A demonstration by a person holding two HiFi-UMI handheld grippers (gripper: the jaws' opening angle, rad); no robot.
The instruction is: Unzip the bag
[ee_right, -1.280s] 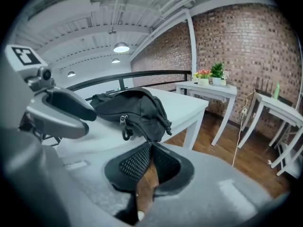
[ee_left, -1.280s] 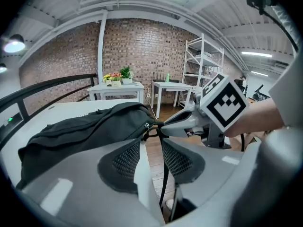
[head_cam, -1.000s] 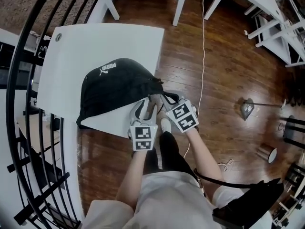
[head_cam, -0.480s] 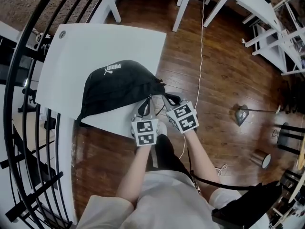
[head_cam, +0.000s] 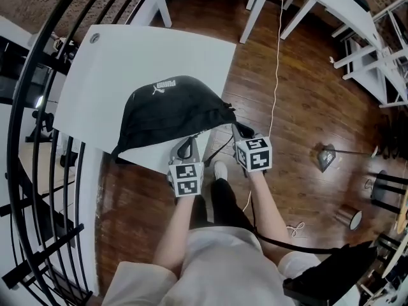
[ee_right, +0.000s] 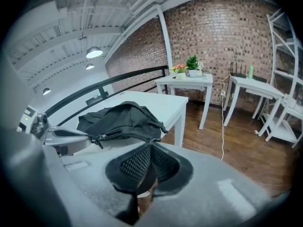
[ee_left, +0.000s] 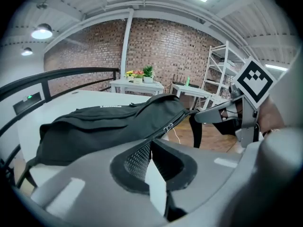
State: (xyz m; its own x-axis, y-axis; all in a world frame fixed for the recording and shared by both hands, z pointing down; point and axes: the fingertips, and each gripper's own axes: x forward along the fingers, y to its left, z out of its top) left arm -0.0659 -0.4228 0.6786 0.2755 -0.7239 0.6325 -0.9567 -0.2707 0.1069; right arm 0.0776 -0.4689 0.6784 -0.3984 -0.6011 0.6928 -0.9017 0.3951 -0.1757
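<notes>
Tabletop (head_cam: 127,56); tools (ee_left: 150,142) (ee_right: 150,144) closing, perhaps on bag (head_cam: 166,110)

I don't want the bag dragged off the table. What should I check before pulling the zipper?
1. Bag lies on table: ok.
2. Bag well inside the table's edge: not ok, its end reaches the edge.
3. Right gripper, jaws just closing, pinches the strap: ok.
4. Left gripper, jaws just closing, pads together: ok.
5. Zipper pull between the left pads: cannot tell; it shows just ahead of them.
</notes>
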